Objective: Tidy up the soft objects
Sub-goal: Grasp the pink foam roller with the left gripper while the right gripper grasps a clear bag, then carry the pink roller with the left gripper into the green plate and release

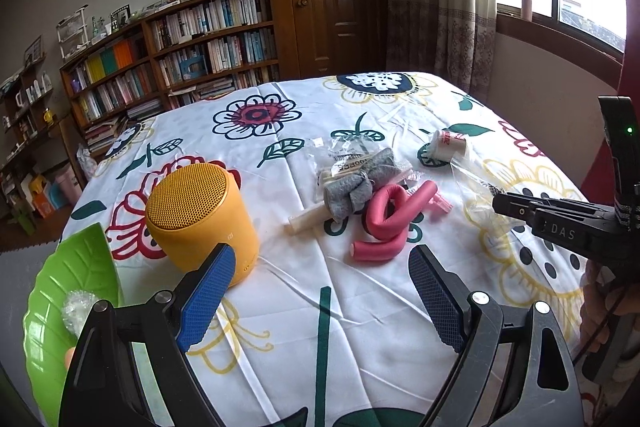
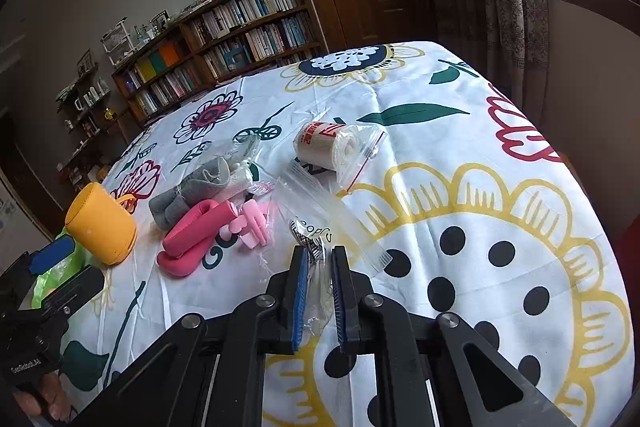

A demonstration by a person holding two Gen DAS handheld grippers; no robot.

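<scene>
Beside the pink foam roller (image 2: 192, 239), a clear zip bag (image 2: 320, 267) is pinched by the right tool (image 2: 320, 263); the left tool (image 1: 320, 291) is held wide, empty.

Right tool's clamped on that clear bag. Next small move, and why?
Probably lift the clear plastic bag slightly off the floral cloth. The right tool is shut on the bag's near end, while the rest lies flat on the cloth. The left tool is open and empty near the green plate, a likely drop spot, though that is a guess.
</scene>
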